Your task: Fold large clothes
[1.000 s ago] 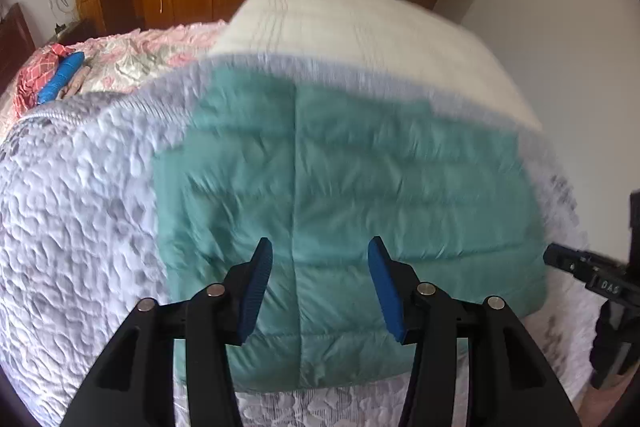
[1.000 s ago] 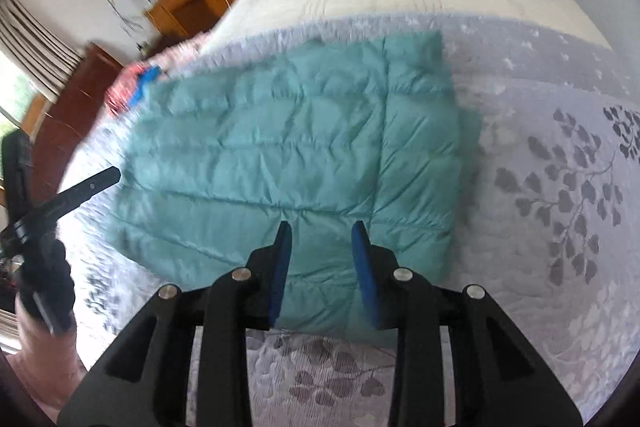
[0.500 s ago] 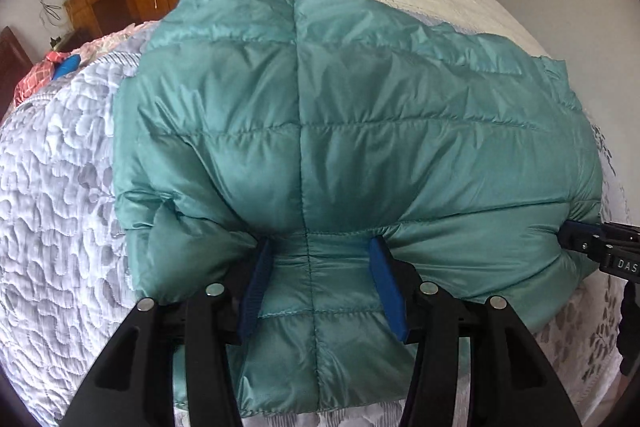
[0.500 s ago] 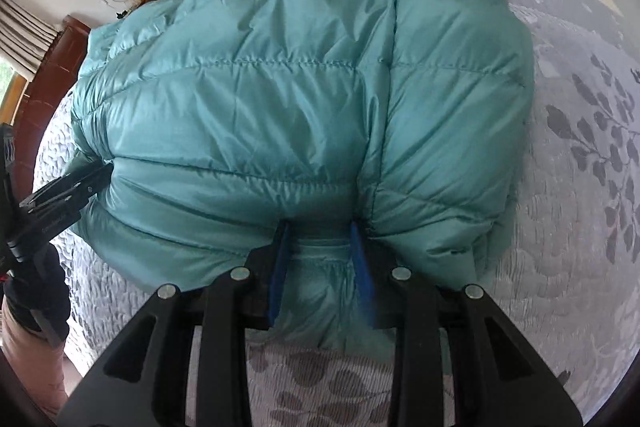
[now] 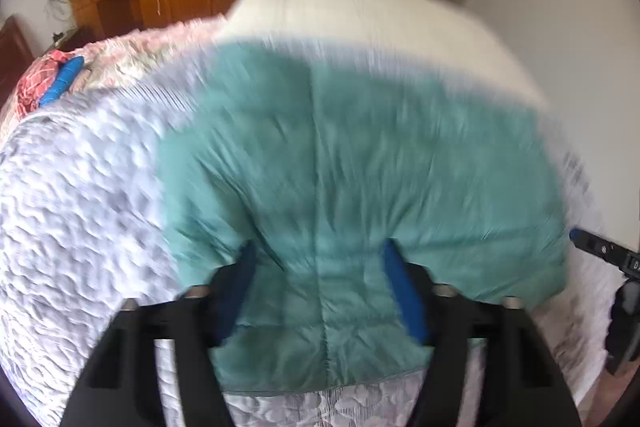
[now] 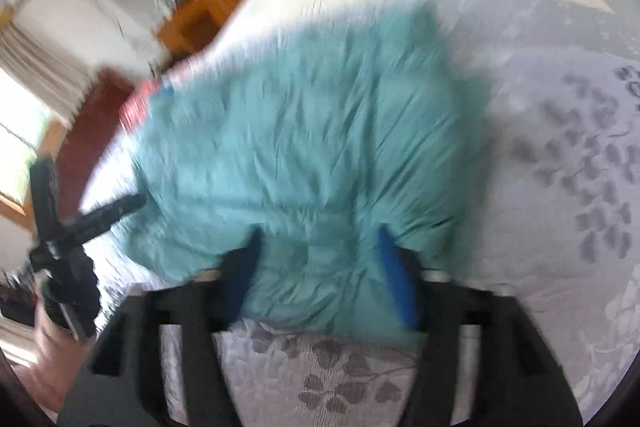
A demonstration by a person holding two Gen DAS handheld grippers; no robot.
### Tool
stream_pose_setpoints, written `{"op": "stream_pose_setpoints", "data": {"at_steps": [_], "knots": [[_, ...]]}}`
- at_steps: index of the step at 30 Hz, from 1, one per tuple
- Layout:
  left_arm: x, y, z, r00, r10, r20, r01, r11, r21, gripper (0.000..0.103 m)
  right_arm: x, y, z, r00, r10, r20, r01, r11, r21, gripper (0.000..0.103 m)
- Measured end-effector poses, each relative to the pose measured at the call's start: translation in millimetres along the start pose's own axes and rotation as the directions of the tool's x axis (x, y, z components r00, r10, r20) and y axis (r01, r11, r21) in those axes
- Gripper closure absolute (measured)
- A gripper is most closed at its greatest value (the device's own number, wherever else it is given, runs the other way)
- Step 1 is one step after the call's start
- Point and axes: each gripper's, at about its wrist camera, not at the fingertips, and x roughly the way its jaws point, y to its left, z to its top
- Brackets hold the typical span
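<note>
The teal puffer jacket [image 5: 360, 167] lies on the grey patterned bedspread [image 5: 80, 207], its near hem toward both grippers, the cream mattress [image 5: 360, 11] beyond it. Judging by the flat lay, one fold looks finished and the next calls for a fresh grip on an edge. The left gripper [image 5: 320, 287] stands wide open over the near hem, pinching nothing; whether it touches the fabric is lost in blur. The right gripper [image 6: 320, 275] is likewise spread wide and empty above that hem.
</note>
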Motion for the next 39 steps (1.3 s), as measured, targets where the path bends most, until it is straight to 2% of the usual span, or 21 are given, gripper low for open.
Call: {"op": "stream_pose_setpoints", "data": {"at_steps": [2, 4, 6, 10, 14, 17, 22, 25, 29, 31, 33, 34, 36, 37, 38, 39], "knots": [[-17, 21, 11, 0.999, -0.003, 0.047, 0.005, 0.999, -0.041, 0.024, -22, -25, 9, 0.999, 0.008, 0.049, -0.011, 0.998, 0.054, 0.024], [-20, 43, 18, 0.998, 0.005, 0.061, 0.000, 0.997, -0.079, 0.021, -25, -48, 17, 0.999, 0.019, 0.049, -0.024, 0.993, 0.112, 0.020], [-14, 63, 23, 0.999, 0.015, 0.039, -0.010, 0.992, -0.124, 0.021, -18, -74, 23, 0.997, 0.064, 0.035, -0.070, 0.982, 0.175, 0.020], [4, 89, 24, 1.000, -0.015, 0.014, 0.018, 0.984, -0.177, 0.021, 4, -103, 28, 0.988, 0.154, 0.016, -0.153, 0.956, 0.250, 0.016], [19, 109, 24, 1.000, -0.027, -0.006, 0.025, 0.977, -0.213, 0.021, 25, -113, 34, 0.974, 0.228, -0.007, -0.217, 0.936, 0.278, 0.014], [32, 114, 24, 0.999, -0.031, -0.021, 0.025, 0.974, -0.227, 0.021, 42, -117, 39, 0.967, 0.252, -0.031, -0.233, 0.930, 0.286, 0.014], [49, 117, 25, 0.992, -0.122, -0.026, 0.112, 0.961, -0.251, 0.019, 61, -124, 38, 0.954, 0.296, -0.044, -0.267, 0.909, 0.320, 0.014], [60, 119, 25, 0.989, -0.141, -0.042, 0.125, 0.955, -0.270, 0.017, 71, -124, 39, 0.952, 0.299, -0.056, -0.267, 0.908, 0.323, 0.014], [74, 122, 24, 0.980, -0.192, -0.051, 0.168, 0.937, -0.305, 0.013, 78, -125, 40, 0.949, 0.311, -0.057, -0.279, 0.907, 0.317, 0.013], [82, 123, 23, 0.967, -0.249, -0.053, 0.218, 0.917, -0.334, 0.012, 79, -124, 39, 0.944, 0.325, -0.052, -0.293, 0.901, 0.321, 0.013], [90, 122, 23, 0.946, -0.318, -0.064, 0.275, 0.890, -0.365, 0.012, 84, -123, 42, 0.940, 0.335, -0.056, -0.301, 0.898, 0.322, 0.018], [94, 121, 23, 0.934, -0.350, -0.070, 0.300, 0.876, -0.378, 0.012, 86, -120, 44, 0.941, 0.335, -0.055, -0.302, 0.900, 0.313, 0.025], [98, 116, 22, 0.925, -0.372, -0.075, 0.319, 0.870, -0.376, 0.016, 90, -117, 45, 0.934, 0.353, -0.061, -0.318, 0.895, 0.311, 0.037], [98, 114, 21, 0.925, -0.372, -0.074, 0.320, 0.871, -0.374, 0.029, 91, -117, 46, 0.929, 0.366, -0.061, -0.330, 0.889, 0.317, 0.046], [97, 111, 22, 0.922, -0.381, -0.073, 0.328, 0.867, -0.376, 0.036, 91, -117, 46, 0.924, 0.378, -0.056, -0.342, 0.884, 0.319, 0.054], [95, 110, 21, 0.919, -0.389, -0.067, 0.337, 0.861, -0.382, 0.048, 90, -117, 46, 0.922, 0.383, -0.052, -0.349, 0.883, 0.313, 0.057]]}}
